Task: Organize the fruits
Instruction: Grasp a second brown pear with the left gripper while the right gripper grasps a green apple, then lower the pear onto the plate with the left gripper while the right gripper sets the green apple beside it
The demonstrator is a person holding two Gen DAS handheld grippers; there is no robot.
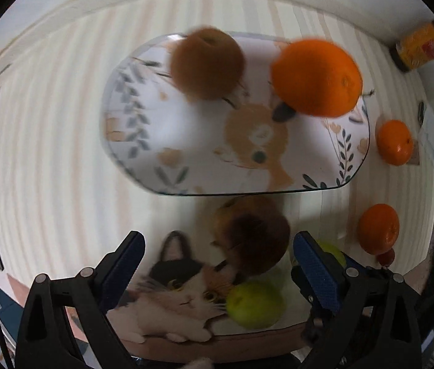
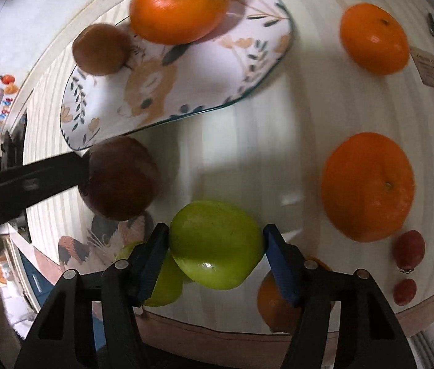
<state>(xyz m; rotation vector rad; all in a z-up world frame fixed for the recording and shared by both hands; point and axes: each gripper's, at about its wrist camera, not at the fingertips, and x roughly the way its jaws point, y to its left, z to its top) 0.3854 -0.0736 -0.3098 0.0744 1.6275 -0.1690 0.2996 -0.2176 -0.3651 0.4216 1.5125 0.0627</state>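
Here both grippers point steeply down at the striped table (image 1: 47,169). The right gripper (image 2: 215,246) has its fingers (image 2: 152,258) clamped on a green apple (image 2: 217,243): left pad touches one flank, right pad the other. A 2nd green apple (image 2: 164,283) sits just behind/below it, partly hidden by the left finger.

The left gripper (image 1: 218,261) has its fingers (image 1: 123,264) wide apart, w/ a dark red apple (image 1: 255,236) between them but neither pad touching it. That apple lies on the table just outside the deer-print plate (image 1: 143,153), near the plate's front rim.

On the plate: a brown fruit (image 1: 207,64), blurred, kind unclear, and a big orange (image 1: 316,77) beside it at the far side.

The left wrist view alone shows a cat-print mat (image 1: 180,295) under the gripper and a yellow-black jar (image 1: 421,49) at the far corner. The right wrist view alone shows two small red tomatoes (image 2: 409,253) near the table edge, a paper tag (image 2: 432,69), and a partly hidden orange (image 2: 273,304) behind the right finger. Two loose oranges (image 2: 369,186) lie well apart from the plate; both views catch those.
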